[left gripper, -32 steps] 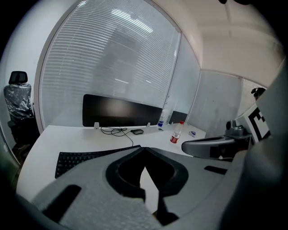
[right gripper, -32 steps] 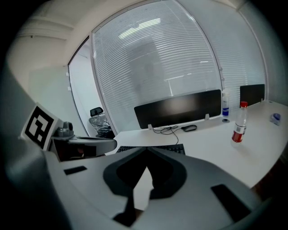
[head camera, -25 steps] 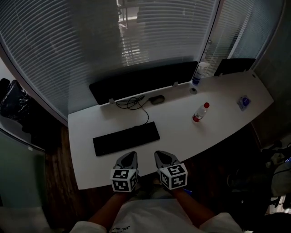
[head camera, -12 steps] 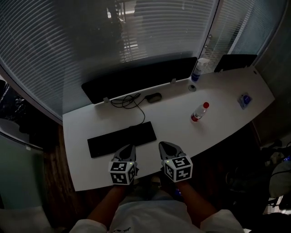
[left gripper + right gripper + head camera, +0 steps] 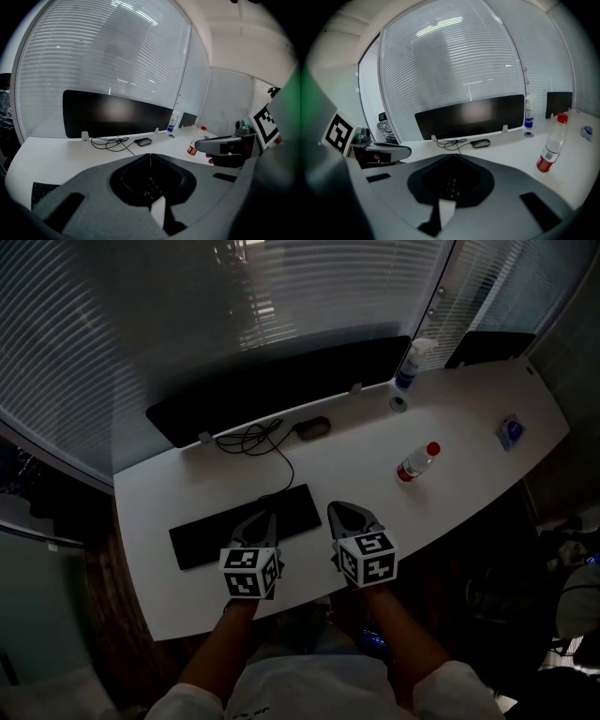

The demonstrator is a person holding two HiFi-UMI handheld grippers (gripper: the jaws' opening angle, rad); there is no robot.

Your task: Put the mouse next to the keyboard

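behind the keyboard lies a low, dark, oval mouse.

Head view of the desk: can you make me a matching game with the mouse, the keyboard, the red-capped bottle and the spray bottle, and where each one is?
Things:
1. mouse
2. keyboard
3. red-capped bottle
4. spray bottle

Places:
A. nearest the front edge of the desk
B. at the back, by the right end of the long dark panel
C. beside the coiled cable
D. alone on the right part of the desk

Pairs: 1-C, 2-A, 3-D, 4-B
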